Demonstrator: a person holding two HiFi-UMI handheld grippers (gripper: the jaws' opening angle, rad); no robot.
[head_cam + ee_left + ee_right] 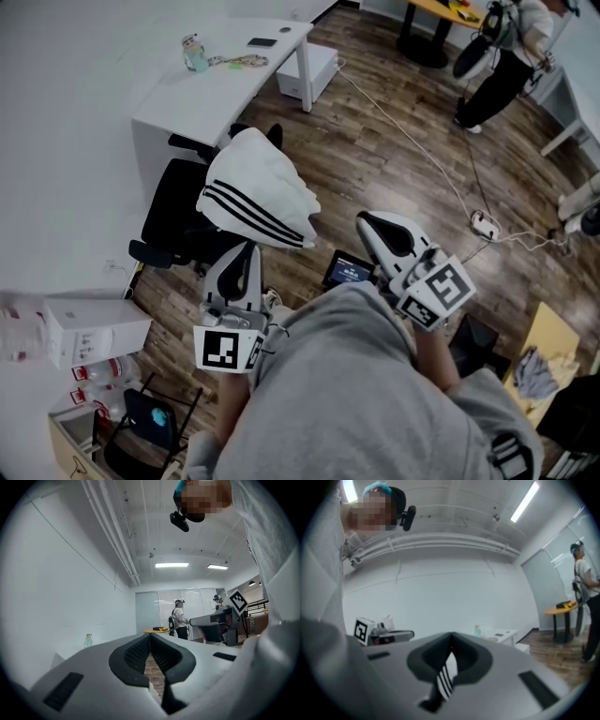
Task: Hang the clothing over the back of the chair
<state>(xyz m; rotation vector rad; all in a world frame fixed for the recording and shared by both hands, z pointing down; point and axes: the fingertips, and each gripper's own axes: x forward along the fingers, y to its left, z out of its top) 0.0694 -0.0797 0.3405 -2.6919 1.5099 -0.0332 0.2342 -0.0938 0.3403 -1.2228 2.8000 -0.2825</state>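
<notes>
Nearest the lens, a grey sweatshirt (366, 375) is seen filling the bottom centre of the head view, worn by the person by whom both tools are held. Just above it, left of centre, the left gripper (248, 248) is held pointing towards the upper part of the frame. In the left gripper view its jaws are seen brought together at the tips, with nothing caught between them and only wooden floor (394, 141) visible through the gap below. To the right of centre the right gripper (367, 221) is held, likewise closed and empty. In the right gripper view a strip of striped cloth is glimpsed through the gap under the meeting tips, but in the head view the tool is shown apart from that cloth. The white garment (258, 192), marked with black stripes along its lower edge, is found draped over the back of the black chair (173, 211) at centre left, just above the left gripper and left of the right one. A white desk (187, 98) is placed above the chair, with a small bottle (194, 53) and a phone (262, 42) on it. A cable (412, 141) is trailed across the floor on the right, and a second person (506, 56) is seen standing at the upper right corner.
</notes>
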